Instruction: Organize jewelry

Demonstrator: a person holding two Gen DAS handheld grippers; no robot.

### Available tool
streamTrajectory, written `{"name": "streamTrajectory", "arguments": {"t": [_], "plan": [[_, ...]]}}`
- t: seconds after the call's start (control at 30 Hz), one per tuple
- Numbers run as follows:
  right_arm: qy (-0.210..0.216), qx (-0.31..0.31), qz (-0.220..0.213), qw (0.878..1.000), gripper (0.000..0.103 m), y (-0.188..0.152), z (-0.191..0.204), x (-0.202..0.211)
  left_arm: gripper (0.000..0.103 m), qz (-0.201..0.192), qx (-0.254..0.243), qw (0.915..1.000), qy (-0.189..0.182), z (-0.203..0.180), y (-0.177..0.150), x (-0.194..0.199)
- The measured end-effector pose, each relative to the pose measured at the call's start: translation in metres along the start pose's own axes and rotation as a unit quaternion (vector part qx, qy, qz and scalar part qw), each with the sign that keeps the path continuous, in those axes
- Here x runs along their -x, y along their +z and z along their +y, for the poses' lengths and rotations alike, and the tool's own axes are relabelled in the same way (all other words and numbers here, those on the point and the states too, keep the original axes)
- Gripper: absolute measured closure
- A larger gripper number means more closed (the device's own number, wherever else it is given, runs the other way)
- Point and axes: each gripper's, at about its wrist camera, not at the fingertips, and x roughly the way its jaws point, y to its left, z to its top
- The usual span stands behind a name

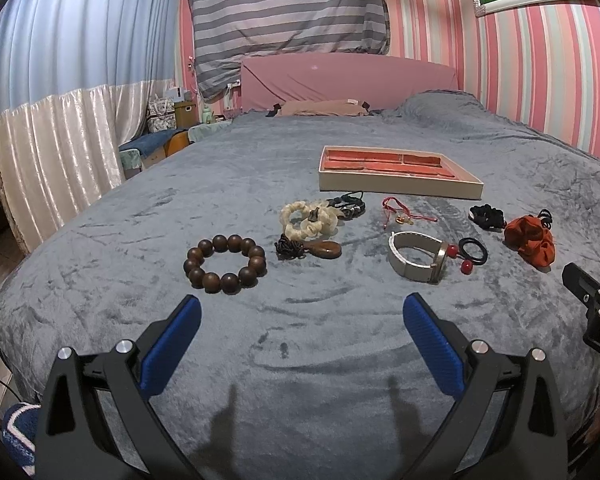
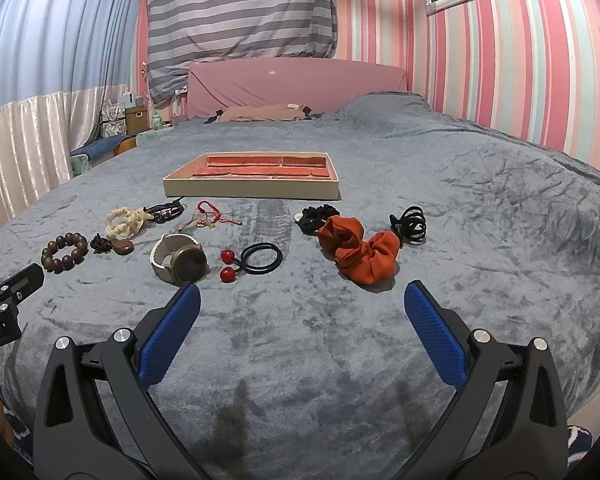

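Note:
Jewelry lies in a row on the grey bedspread: a brown bead bracelet [image 1: 225, 258] [image 2: 64, 252], a cream bracelet [image 1: 309, 219] [image 2: 124, 221], a wooden pendant [image 1: 327, 249], a red cord bracelet [image 1: 405, 210] [image 2: 211, 213], a white-strapped watch [image 1: 418, 257] [image 2: 179, 258], a black hair tie with red balls [image 1: 473, 250] [image 2: 260, 258], an orange scrunchie [image 1: 530, 241] [image 2: 358, 252]. A cream tray with red lining [image 1: 396, 190] [image 2: 252, 191] sits behind them. My left gripper [image 1: 302, 318] and right gripper [image 2: 302, 306] are open and empty, short of the row.
A black scrunchie [image 2: 316, 218] and a black claw clip [image 2: 409, 224] lie right of the row. A dark beaded bracelet [image 1: 350, 206] lies by the tray. A pink headboard [image 1: 348, 80] and striped walls stand behind; curtains hang at left.

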Motion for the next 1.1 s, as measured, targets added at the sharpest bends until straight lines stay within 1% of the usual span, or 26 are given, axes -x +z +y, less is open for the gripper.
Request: {"name": "streamTrajectory", "arguments": {"t": [1.1], "plan": [[-0.002,0.002,0.0,1.0,0.004,-0.0015,-0.0005,-0.003,0.004,0.0,0.004,1.0,0.002,0.005,-0.0003,0.0002]]}}
